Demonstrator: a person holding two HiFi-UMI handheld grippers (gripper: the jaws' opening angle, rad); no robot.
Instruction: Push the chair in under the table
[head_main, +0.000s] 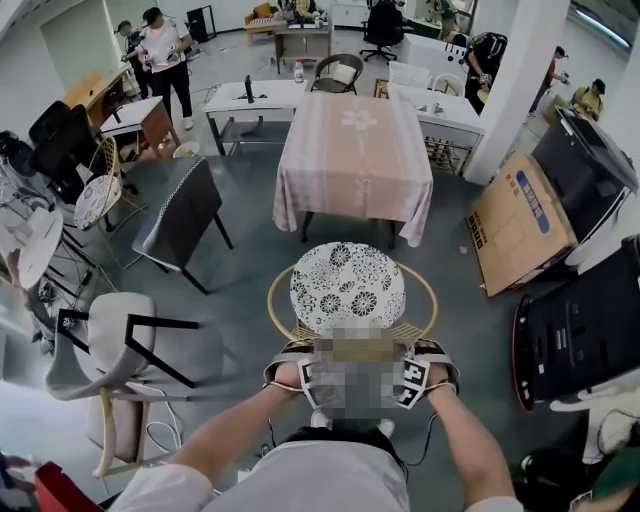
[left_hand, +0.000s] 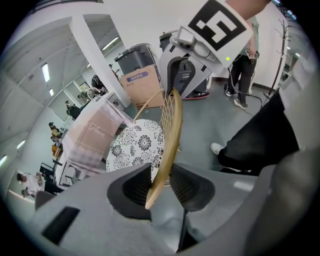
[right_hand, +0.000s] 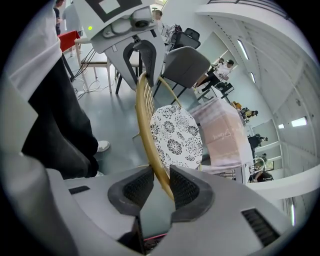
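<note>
The chair (head_main: 347, 285), the one with the round flowery cushion, sits just short of the table (head_main: 355, 150), seat facing it and not tucked under yet. Left gripper (left_hand: 160, 182) is clamped on the chair's thin golden back rim (left_hand: 167, 150). The right gripper (right_hand: 161, 186) is pinching the same rim further along. A grey chair (head_main: 185, 215) stands left of the table, and a cardboard box (head_main: 520, 220) leans to its right.
</note>
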